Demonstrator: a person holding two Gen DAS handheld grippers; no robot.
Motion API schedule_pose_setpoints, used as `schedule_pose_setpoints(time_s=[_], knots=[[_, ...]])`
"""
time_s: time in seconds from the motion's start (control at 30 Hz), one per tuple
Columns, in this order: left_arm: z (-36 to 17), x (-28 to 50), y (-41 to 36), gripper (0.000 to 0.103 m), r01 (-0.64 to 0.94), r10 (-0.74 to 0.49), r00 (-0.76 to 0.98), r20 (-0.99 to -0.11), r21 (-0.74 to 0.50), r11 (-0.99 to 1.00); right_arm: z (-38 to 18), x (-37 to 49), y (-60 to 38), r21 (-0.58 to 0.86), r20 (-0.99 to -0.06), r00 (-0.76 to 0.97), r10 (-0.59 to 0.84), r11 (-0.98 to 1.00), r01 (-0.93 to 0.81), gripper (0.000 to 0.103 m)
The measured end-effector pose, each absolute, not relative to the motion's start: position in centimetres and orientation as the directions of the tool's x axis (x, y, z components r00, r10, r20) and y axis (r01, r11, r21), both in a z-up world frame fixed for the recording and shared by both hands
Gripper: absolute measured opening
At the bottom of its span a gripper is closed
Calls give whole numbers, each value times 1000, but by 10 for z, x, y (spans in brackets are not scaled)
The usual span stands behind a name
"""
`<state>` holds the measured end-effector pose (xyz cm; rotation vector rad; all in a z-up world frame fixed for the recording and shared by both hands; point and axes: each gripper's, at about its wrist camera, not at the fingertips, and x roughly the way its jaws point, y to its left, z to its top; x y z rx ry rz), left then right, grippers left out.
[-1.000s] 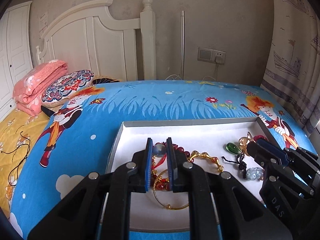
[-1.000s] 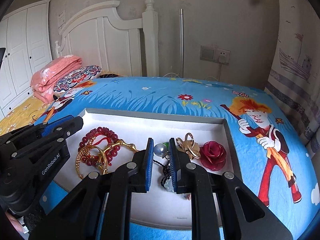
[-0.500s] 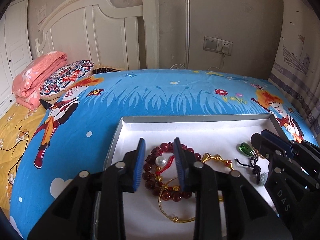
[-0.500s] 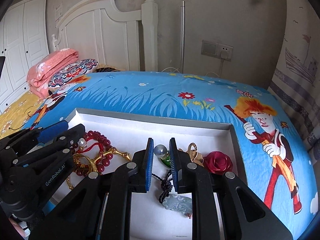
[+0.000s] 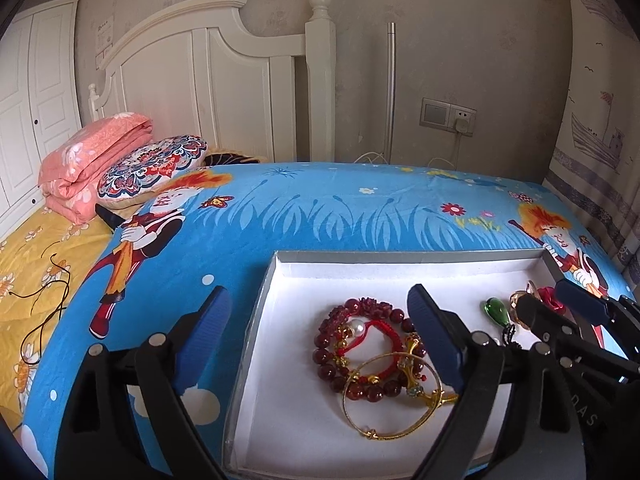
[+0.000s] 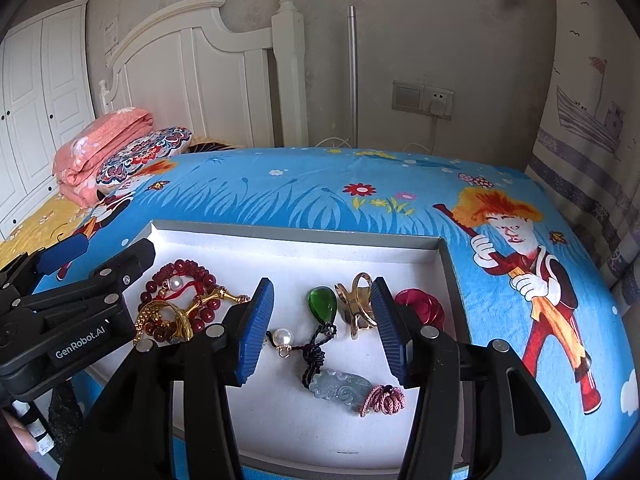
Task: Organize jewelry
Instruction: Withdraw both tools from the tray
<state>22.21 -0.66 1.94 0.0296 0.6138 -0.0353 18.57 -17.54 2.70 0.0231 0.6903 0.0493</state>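
A white tray (image 5: 304, 276) (image 6: 400, 248) lies on the blue bed. At its left lie a red bead bracelet (image 5: 340, 360) (image 6: 160, 284), a pearl (image 5: 357, 326) (image 6: 175, 282) and a gold bangle (image 5: 384, 416). At its right lie a second pearl (image 6: 283, 336), a green drop pendant (image 6: 322, 305) (image 5: 496, 311), a gold ring (image 6: 356, 308), a red rose (image 6: 420, 308) and a pale jade pendant (image 6: 340, 386). My left gripper (image 5: 320, 332) is open and empty above the tray's left edge. My right gripper (image 6: 322, 324) is open and empty above the pendants.
A cartoon-print blue sheet (image 5: 340, 208) covers the bed. A pink folded quilt (image 5: 92, 152) and a patterned pillow (image 5: 152, 164) lie at the far left by the white headboard (image 5: 224, 72). A wall socket (image 5: 448, 114) and a curtain (image 5: 596, 120) are at the right.
Both grippers opened wide and each let go of a pearl. One pearl now lies on the red bracelet, the other beside the black cord. Both grippers drew back.
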Motion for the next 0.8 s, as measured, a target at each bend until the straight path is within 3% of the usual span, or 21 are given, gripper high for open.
schedule_pose_setpoints(time_s=[0.17,0.5,0.8], knots=[[15,220,-11,87,49,-26,812,-582,25,998,23,184,-177,33,-644,764,43,999,-29,53],[19,204,-10,98,84,-53,813,-579,25,996,33,166,-188,30,-645,764,-1,999,26,84],[32,160,-16,98,96,-64,820,-568,28,995,55,128,-195,-6,-633,771,-75,996,92,84]])
